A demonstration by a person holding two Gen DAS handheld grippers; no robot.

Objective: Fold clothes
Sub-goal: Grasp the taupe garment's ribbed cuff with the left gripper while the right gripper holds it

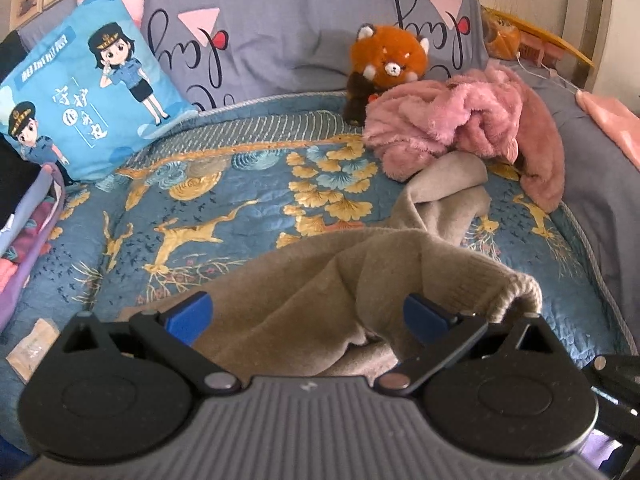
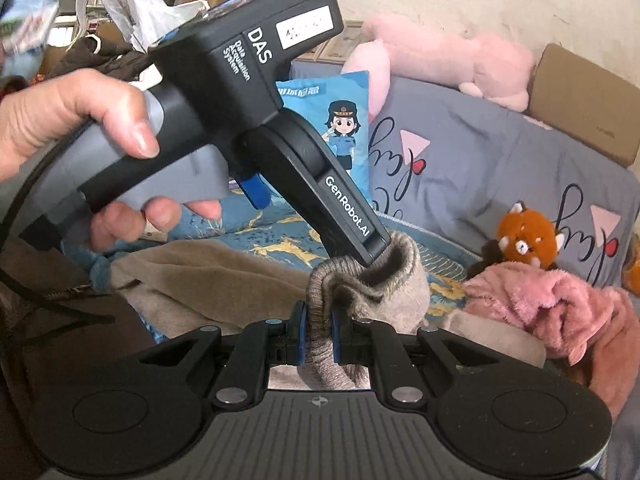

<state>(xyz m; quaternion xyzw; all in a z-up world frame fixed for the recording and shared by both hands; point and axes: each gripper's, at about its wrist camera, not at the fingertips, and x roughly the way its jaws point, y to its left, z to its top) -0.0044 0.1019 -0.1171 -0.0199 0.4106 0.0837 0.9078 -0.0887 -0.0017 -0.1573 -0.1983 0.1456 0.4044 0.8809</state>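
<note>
While the hand (image 2: 68, 136) tilts it downward, the left gripper (image 1: 308, 314) gapes.

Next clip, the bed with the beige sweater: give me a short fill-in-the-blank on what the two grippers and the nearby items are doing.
1. The right gripper is shut on the ribbed cuff of the ____ sweater.
2. The left gripper has its jaws ____, the sweater lying between them.
3. The red panda plush sits beside a crumpled ____ fleece garment.

Missing words: beige; open; pink
</note>
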